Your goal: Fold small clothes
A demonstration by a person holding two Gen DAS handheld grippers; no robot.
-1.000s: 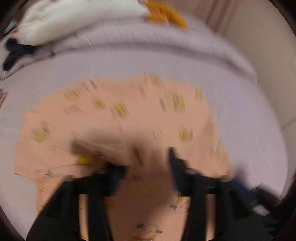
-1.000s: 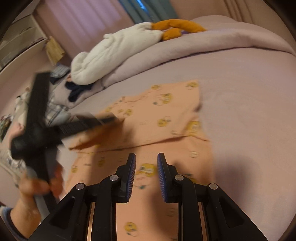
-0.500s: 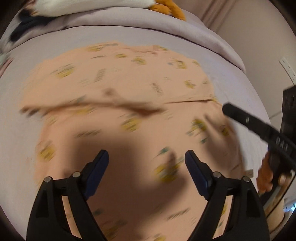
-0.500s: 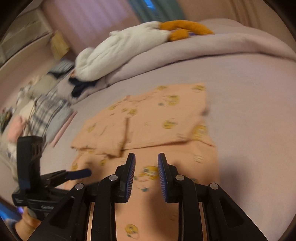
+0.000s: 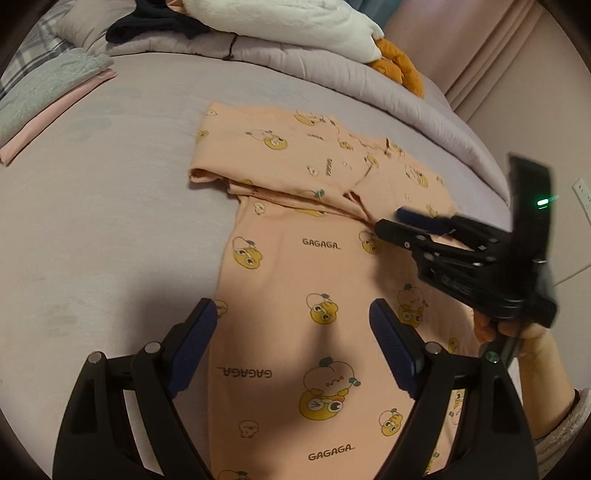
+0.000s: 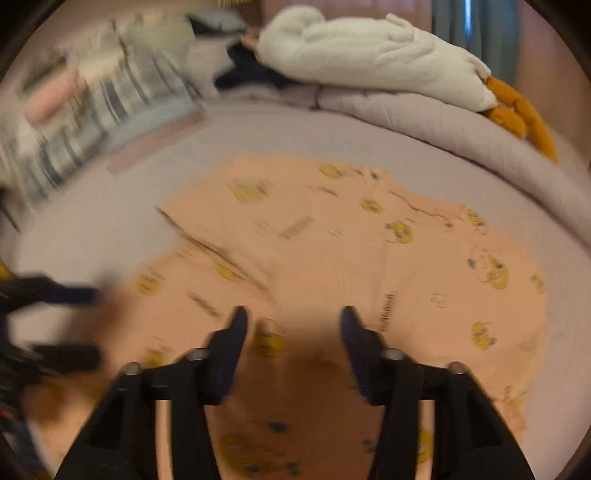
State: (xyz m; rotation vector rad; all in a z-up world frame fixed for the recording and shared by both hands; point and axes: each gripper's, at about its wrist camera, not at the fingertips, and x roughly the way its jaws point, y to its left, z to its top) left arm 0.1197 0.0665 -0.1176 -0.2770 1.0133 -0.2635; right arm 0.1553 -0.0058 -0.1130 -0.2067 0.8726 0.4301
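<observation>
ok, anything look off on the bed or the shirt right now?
Nothing damaged or spilled. The peach shirt lies flat on the bed, its sleeves folded across the chest, with a slightly bunched fold edge at its left. Left gripper is open and empty above it; right gripper is opening, also empty.

Garment (image 5: 325,280) was thin matt peach cloth, smooth knit look, printed with cartoon figures and "GAGAGA" lettering. Sheet (image 5: 110,206) was matt lilac cloth with a faint nap, and the quilt (image 5: 332,70) behind it was the same lilac, puffy and stitched. White plush (image 5: 295,26) looked fluffy, its orange part (image 5: 399,66) nubbly. Left gripper (image 5: 295,343) read as matt black plastic, with ribbed dark-blue pads (image 5: 192,343) that looked rubbery and small shiny metal pins at the joints. Right gripper (image 6: 291,343) was blurred, but I saw the same black plastic.
</observation>
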